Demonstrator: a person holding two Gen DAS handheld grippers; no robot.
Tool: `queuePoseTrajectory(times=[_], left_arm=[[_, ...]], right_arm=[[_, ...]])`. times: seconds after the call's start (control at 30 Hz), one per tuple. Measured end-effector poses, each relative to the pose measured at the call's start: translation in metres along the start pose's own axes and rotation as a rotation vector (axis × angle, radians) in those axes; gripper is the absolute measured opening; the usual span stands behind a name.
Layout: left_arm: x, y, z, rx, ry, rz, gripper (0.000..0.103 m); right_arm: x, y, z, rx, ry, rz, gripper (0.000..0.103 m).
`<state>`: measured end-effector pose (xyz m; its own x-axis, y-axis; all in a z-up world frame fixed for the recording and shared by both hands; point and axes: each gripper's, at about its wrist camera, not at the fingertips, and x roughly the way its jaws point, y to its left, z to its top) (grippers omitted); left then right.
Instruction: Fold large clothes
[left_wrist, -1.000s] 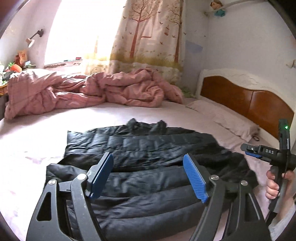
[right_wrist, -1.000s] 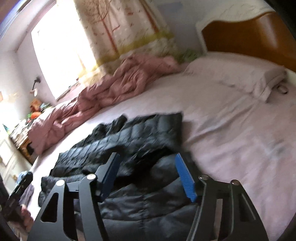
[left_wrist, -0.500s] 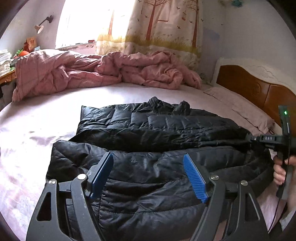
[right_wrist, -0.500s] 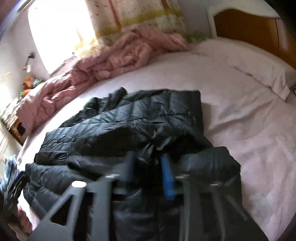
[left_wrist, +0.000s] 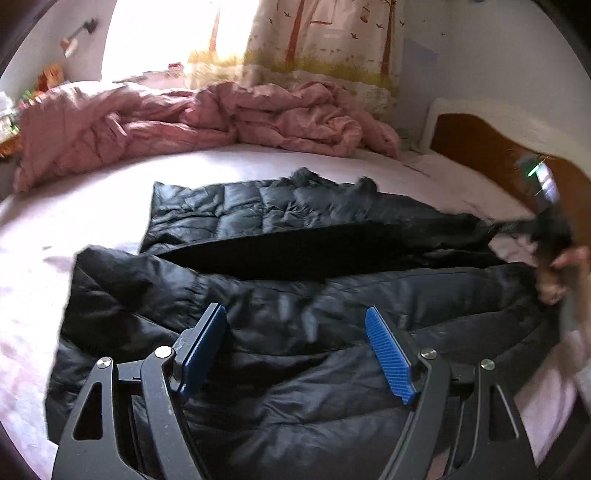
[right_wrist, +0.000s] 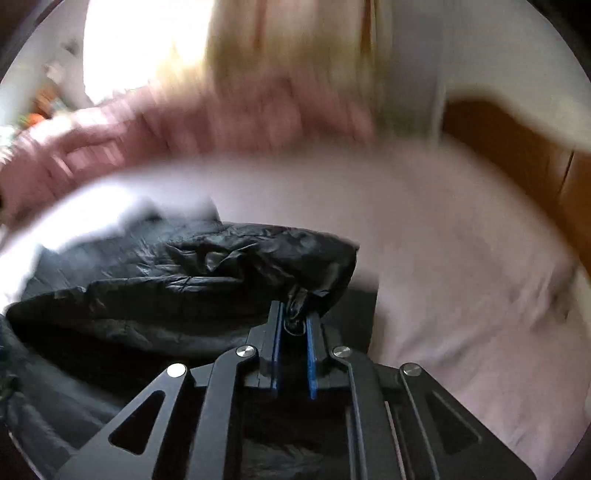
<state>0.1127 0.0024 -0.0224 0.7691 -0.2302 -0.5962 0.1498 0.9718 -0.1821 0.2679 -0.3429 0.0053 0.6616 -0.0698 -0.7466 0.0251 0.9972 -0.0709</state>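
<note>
A large black puffer jacket (left_wrist: 280, 295) lies spread across the pale pink bed (left_wrist: 74, 221). My left gripper (left_wrist: 295, 343) is open, its blue pads just above the jacket's near panel, holding nothing. My right gripper (right_wrist: 294, 325) is shut on a bunched edge of the jacket (right_wrist: 207, 266) and holds that edge lifted off the sheet. In the left wrist view the right gripper (left_wrist: 546, 229) shows blurred at the jacket's right end, with a hand on it.
A crumpled pink quilt (left_wrist: 192, 118) lies along the far side of the bed under a patterned curtain (left_wrist: 325, 48). A wooden headboard (left_wrist: 491, 155) and a pillow (left_wrist: 454, 177) are at the right. A cluttered shelf (left_wrist: 11, 110) is at the far left.
My right gripper has closed on the jacket's right edge and lifted it; that view is now motion-blurred. My left gripper has moved closer over the near panel, still open.
</note>
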Motion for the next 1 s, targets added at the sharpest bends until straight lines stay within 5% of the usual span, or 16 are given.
queuePoseTrajectory(times=[0.07, 0.2, 0.33, 0.53, 0.63, 0.7, 0.77, 0.93, 1.0], left_arm=[[-0.005, -0.001, 0.000, 0.011, -0.005, -0.009, 0.076], [-0.011, 0.001, 0.004, -0.004, -0.015, -0.012, 0.076], [-0.021, 0.005, 0.009, -0.026, -0.010, -0.075, 0.076], [-0.054, -0.007, 0.014, 0.038, -0.089, -0.025, 0.077], [-0.074, -0.013, 0.018, 0.037, -0.141, -0.034, 0.081], [-0.085, -0.020, 0.022, 0.058, -0.178, -0.014, 0.093], [-0.095, -0.026, 0.024, 0.078, -0.217, 0.004, 0.102], [-0.104, -0.038, 0.027, 0.065, -0.220, -0.027, 0.102], [-0.107, -0.041, 0.025, 0.067, -0.236, -0.021, 0.102]], right_arm=[[0.021, -0.008, -0.009, 0.028, 0.065, -0.005, 0.017], [-0.002, -0.021, -0.025, 0.072, -0.034, -0.021, 0.067], [-0.038, -0.029, -0.037, 0.076, -0.089, 0.011, 0.068], [-0.099, -0.027, -0.068, 0.125, -0.179, 0.058, 0.070], [-0.133, -0.016, -0.086, 0.117, -0.251, 0.060, 0.078], [-0.152, -0.008, -0.095, 0.116, -0.293, 0.084, 0.092], [-0.169, -0.001, -0.103, 0.123, -0.328, 0.128, 0.092], [-0.195, 0.019, -0.123, 0.120, -0.368, 0.184, 0.093], [-0.203, 0.026, -0.131, 0.118, -0.394, 0.167, 0.103]])
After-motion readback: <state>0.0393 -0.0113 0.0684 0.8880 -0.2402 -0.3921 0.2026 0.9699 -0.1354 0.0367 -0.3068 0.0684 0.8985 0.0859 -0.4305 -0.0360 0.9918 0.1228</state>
